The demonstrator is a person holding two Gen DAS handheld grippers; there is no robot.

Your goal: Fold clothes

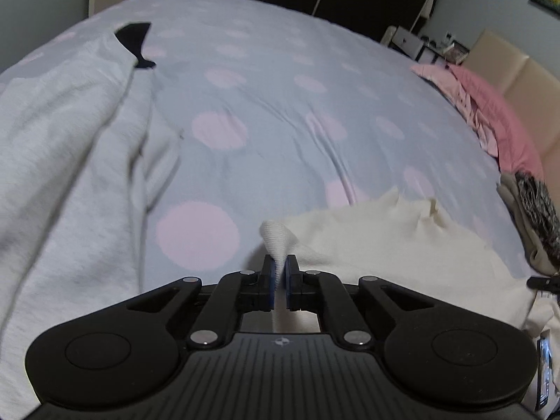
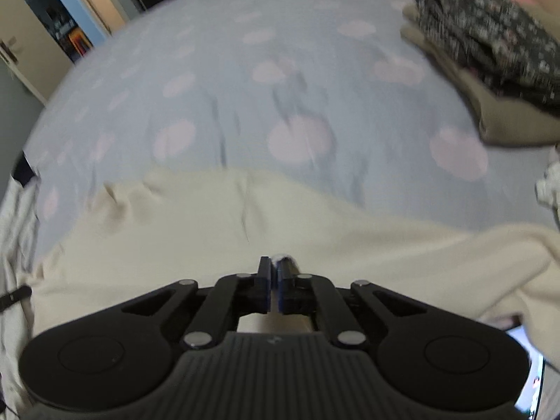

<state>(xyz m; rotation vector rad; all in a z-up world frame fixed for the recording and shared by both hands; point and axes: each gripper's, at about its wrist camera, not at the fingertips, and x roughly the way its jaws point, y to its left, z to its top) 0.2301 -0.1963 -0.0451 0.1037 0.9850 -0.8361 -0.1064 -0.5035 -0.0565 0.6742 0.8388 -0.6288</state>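
Note:
A cream garment lies on the bed at the near right. My left gripper is shut on its white ribbed edge, which sticks up between the jaws. In the right wrist view the same cream garment spreads across the near bed. My right gripper is shut on its edge, with a small bit of cloth showing at the tips. The view is blurred.
The bed has a light blue cover with pink dots. A grey garment with a dark collar lies at the left. A stack of folded clothes, dark patterned on top, sits at the right. Pink pillows lie by the headboard.

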